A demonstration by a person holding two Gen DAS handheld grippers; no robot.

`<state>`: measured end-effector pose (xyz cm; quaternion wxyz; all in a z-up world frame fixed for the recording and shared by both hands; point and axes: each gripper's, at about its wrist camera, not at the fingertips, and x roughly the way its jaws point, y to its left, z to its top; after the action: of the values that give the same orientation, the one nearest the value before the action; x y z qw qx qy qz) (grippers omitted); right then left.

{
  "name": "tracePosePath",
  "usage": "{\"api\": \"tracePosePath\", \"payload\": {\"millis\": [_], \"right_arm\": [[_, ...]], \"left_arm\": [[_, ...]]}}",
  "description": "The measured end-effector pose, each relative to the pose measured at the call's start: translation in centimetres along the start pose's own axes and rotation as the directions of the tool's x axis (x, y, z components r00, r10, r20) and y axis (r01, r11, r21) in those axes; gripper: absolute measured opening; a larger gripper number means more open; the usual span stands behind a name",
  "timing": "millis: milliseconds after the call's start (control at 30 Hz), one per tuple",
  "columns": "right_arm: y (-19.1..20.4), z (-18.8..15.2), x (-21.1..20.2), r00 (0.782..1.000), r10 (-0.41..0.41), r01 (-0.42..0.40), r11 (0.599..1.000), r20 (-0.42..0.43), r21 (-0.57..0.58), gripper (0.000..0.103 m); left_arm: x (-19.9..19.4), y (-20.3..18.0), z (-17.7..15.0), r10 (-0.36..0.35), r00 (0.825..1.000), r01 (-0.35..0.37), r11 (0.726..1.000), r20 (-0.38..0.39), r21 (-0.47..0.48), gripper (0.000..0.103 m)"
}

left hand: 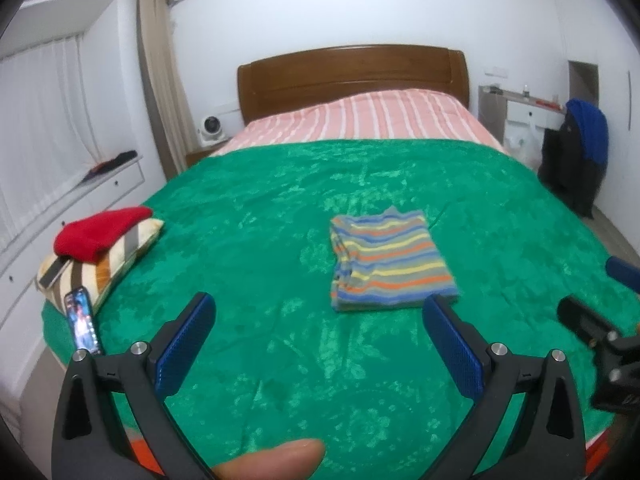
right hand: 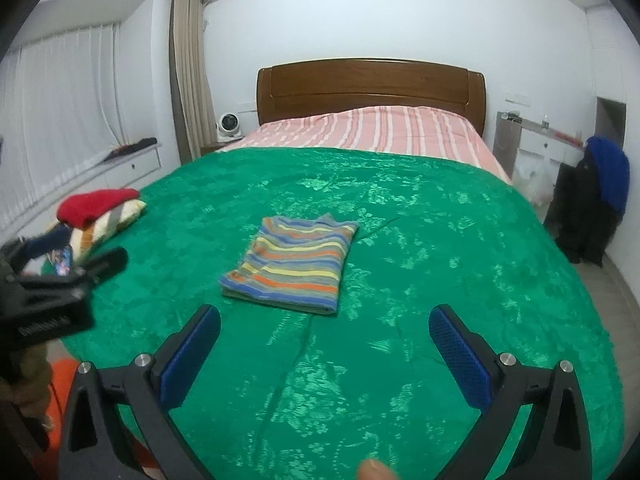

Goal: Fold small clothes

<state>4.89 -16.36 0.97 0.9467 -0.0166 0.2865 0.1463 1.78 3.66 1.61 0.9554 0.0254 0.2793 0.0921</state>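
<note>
A small striped shirt lies folded into a neat rectangle on the green bedspread; it also shows in the right wrist view. My left gripper is open and empty, held above the spread just short of the shirt's near edge. My right gripper is open and empty, also just in front of the shirt. The right gripper's body shows at the right edge of the left wrist view. The left gripper's body shows at the left of the right wrist view.
A striped pillow with a red garment on it lies at the bed's left edge, a phone propped beside it. Wooden headboard at the back. A chair with dark and blue clothes stands right of the bed.
</note>
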Motion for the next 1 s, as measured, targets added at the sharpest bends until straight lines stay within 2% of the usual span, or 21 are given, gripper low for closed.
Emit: {"api": "tracePosePath", "payload": {"millis": [233,367,533,700,867,1000], "right_arm": [[0.2,0.2,-0.8,1.000,-0.002,0.003,1.000,0.013,-0.010,0.103],[0.5,-0.2,0.2,0.997,-0.045,0.043,0.999,-0.062,-0.031,0.103],[0.5,-0.5,0.6,0.993,-0.069,0.066,0.997,-0.097,-0.037,0.103],[0.7,0.1,0.3,0.990,-0.057,0.055,0.998,-0.129,-0.019,0.103],[1.7,0.8,-0.4,0.991,-0.015,0.012,1.000,-0.134,-0.022,0.103],[2.3,0.7,-0.3,0.991,-0.033,0.028,0.999,-0.130,-0.042,0.103]], "left_arm": [[0.3,-0.3,-0.4,-0.014,0.999,0.015,1.000,-0.041,0.002,0.103],[0.4,-0.7,-0.5,-0.032,0.997,0.032,0.999,-0.070,0.008,0.103],[0.7,-0.6,-0.8,-0.038,0.994,0.040,0.999,-0.107,0.020,0.103],[0.6,-0.3,-0.7,-0.029,0.992,0.032,0.999,-0.126,0.026,0.103],[0.4,0.3,-0.7,-0.025,0.991,0.028,0.999,-0.133,0.023,0.103],[0.4,0.5,-0.7,-0.024,0.990,0.026,1.000,-0.137,0.017,0.103]]}}
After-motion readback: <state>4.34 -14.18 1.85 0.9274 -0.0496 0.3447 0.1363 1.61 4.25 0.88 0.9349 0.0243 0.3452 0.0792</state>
